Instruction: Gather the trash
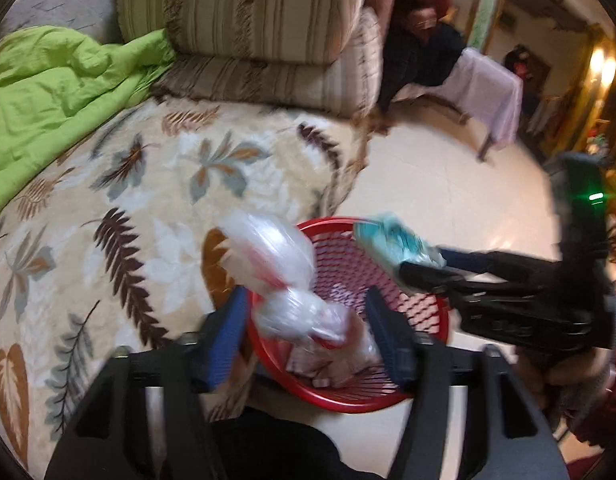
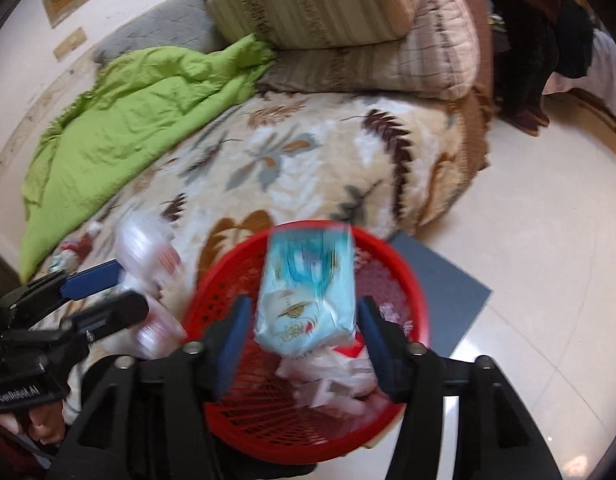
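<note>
A red mesh basket (image 1: 347, 404) (image 2: 403, 276) stands on the floor by the bed, with white and pink wrappers (image 1: 331, 372) (image 2: 339, 384) inside. My left gripper (image 1: 306, 336) (image 2: 124, 288) is open wide above the basket's left rim, and a crumpled clear plastic bag (image 1: 276, 264) sits blurred between its blue pads. My right gripper (image 2: 304, 336) (image 1: 417, 262) is open just as wide over the basket. A light-blue packet (image 2: 308, 292) (image 1: 391, 240) shows blurred between its fingers. Contact with the pads cannot be made out.
The bed carries a leaf-patterned blanket (image 1: 148, 200), a green quilt (image 1: 48, 92) and striped cushions (image 1: 248, 8). A small red-and-white scrap (image 2: 76, 248) lies on the blanket. A grey mat (image 2: 447, 292) lies beside the basket on the pale tiles. A person (image 1: 423, 20) sits at the back.
</note>
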`<action>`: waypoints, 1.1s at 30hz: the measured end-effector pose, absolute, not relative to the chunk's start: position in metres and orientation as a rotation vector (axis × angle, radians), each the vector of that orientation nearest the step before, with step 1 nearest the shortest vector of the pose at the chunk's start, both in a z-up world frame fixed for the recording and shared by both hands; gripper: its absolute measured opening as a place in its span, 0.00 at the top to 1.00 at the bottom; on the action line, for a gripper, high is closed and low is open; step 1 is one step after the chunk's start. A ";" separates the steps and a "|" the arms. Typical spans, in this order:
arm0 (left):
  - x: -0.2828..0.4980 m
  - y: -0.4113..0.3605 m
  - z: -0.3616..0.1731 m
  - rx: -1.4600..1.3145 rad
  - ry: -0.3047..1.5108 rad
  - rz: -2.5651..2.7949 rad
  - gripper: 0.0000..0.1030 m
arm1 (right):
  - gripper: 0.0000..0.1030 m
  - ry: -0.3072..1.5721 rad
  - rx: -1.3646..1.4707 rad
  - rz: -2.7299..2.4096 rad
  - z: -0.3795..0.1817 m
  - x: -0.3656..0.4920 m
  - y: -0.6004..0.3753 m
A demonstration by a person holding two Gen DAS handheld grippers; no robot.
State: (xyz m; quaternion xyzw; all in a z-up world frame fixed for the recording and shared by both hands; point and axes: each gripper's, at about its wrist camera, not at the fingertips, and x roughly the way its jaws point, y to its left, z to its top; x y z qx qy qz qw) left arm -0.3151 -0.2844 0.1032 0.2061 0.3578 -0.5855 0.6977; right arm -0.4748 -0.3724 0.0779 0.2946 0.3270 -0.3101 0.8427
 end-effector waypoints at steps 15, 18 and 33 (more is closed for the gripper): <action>-0.197 -0.111 0.120 0.217 0.746 -0.840 0.33 | 0.40 0.649 0.432 -0.194 0.119 -0.305 -0.275; -0.164 -0.058 0.116 0.153 0.777 -0.696 0.33 | 0.40 0.676 0.398 -0.080 0.119 -0.255 -0.237; -0.072 0.100 0.059 -0.120 0.863 -0.250 0.33 | 0.40 0.801 0.491 0.104 0.092 -0.032 -0.164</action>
